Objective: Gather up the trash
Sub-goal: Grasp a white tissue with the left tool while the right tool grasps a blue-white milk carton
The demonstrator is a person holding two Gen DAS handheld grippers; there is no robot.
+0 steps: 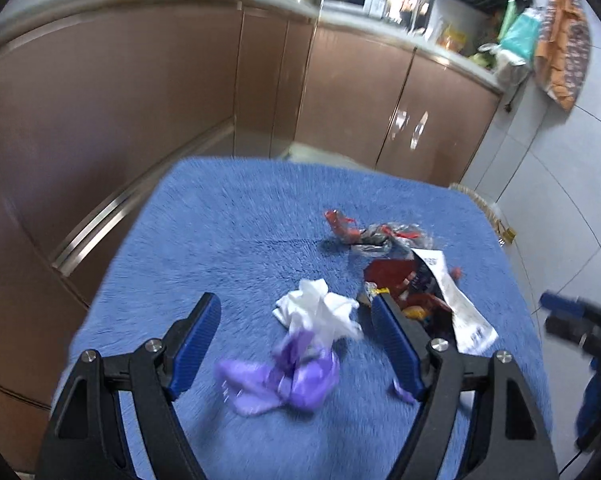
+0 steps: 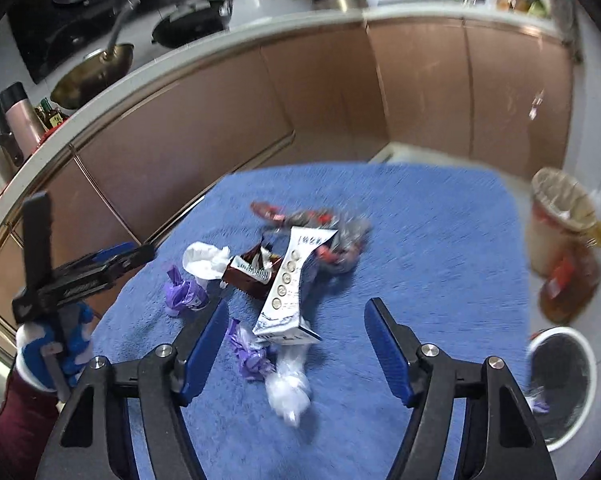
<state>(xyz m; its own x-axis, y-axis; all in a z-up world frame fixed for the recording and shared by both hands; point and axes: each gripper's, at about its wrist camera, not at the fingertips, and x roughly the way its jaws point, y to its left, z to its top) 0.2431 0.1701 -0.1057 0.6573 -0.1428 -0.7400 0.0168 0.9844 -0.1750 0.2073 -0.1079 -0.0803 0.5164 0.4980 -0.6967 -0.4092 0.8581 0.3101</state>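
Note:
Trash lies on a blue towel-covered table (image 1: pixel 240 216) (image 2: pixel 440 248). In the left wrist view my left gripper (image 1: pixel 296 316) is open above a white crumpled tissue (image 1: pixel 320 308) and a purple wrapper (image 1: pixel 296 376). Red wrappers (image 1: pixel 344 228) and a white flattened carton (image 1: pixel 456 304) lie further right. In the right wrist view my right gripper (image 2: pixel 296 320) is open over the white carton (image 2: pixel 288 292), a purple wrapper (image 2: pixel 248 352) and a clear plastic wad (image 2: pixel 288 388). The left gripper (image 2: pixel 100 264) shows at left.
A white round bin with a black liner (image 2: pixel 560 384) stands on the floor at the right, beside a lined basket (image 2: pixel 556 216) and a bottle (image 2: pixel 568 280). Brown kitchen cabinets (image 1: pixel 140 100) curve behind the table. Pans sit on the counter (image 2: pixel 100 68).

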